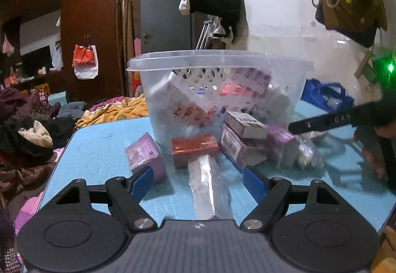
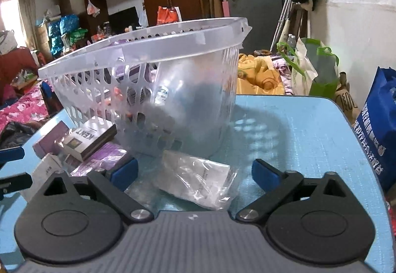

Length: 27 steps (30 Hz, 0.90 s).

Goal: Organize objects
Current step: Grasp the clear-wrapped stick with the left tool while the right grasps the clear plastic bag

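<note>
A clear plastic basket (image 1: 217, 89) with several small boxes inside stands on the blue table (image 1: 99, 149). In front of it lie a purple box (image 1: 146, 156), a red box (image 1: 195, 149) and a pile of purple and white boxes (image 1: 242, 139). My left gripper (image 1: 198, 180) is open, with a clear-wrapped white pack (image 1: 205, 201) lying between its fingers, untouched. In the right wrist view the basket (image 2: 148, 69) is close ahead. My right gripper (image 2: 195, 174) is open around a crumpled clear bag (image 2: 198, 183); its pads stand clear of the bag. A KENT box (image 2: 89, 139) tops the pile on the left.
A blue shopping bag (image 2: 376, 129) and a white-and-green bag (image 2: 311, 69) stand past the table's right and far edges. Clothes and bedding (image 1: 32, 134) lie beyond the left edge. Bare table (image 2: 297, 129) lies to the right of the basket.
</note>
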Tool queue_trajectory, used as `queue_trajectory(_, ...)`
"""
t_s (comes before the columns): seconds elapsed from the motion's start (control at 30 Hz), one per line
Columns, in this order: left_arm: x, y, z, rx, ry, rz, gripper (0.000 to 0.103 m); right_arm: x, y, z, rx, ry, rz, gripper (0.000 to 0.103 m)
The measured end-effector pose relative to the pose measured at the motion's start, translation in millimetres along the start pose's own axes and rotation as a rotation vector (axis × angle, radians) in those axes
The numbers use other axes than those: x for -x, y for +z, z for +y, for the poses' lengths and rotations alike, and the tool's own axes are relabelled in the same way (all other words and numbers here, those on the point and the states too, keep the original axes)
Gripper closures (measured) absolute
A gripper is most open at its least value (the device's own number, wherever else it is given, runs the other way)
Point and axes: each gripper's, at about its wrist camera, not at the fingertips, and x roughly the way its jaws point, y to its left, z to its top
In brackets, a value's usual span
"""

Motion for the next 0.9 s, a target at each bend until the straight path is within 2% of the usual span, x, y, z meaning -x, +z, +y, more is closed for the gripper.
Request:
queue_trajectory(0.2, -6.5, -2.1, -15.2, -0.066, 0.045, 0.030, 0.021, -1.2, 1.7, -1.3, -0.015, -0.013, 0.009, 0.014)
queue_trajectory(0.4, -9.5, -0.4, -18.9, -0.082, 0.063, 0.046, 0.021, -9.8, 4.1, 6.1, 0.004, -0.013, 0.046, 0.030)
queue_trajectory(0.53, -12.2, -0.5, -23.1, -0.103, 0.076, 0.061, 0.024, 0.8, 1.5, 6.0, 0.005, -0.023, 0.000, 0.034)
queue_trajectory(0.57, -13.0, -0.5, -24.5, -0.112, 0.083, 0.065, 0.026, 4.2, 0.9, 4.9, -0.001, -0.022, -0.016, 0.034)
queue_trajectory(0.63, -15.5, -0.6, -27.6, -0.130, 0.102, 0.074, 0.042, 12.1, -0.8, 3.1, -0.005, -0.023, -0.052, 0.036)
queue_trajectory(0.67, -17.2, -1.2, -29.3, -0.141, 0.115, 0.082, 0.060, 15.0, -1.7, 3.1, -0.003, -0.026, -0.064, 0.036)
queue_trajectory(0.8, -15.4, -5.2, -37.2, -0.192, 0.148, 0.076, 0.063, 22.1, -2.5, 3.7, 0.003, -0.013, -0.091, 0.036)
queue_trajectory(0.9, -8.8, -7.3, -38.0, -0.194, 0.128, 0.037, 0.063, 23.3, -2.4, 2.3, -0.003, -0.016, -0.104, 0.036)
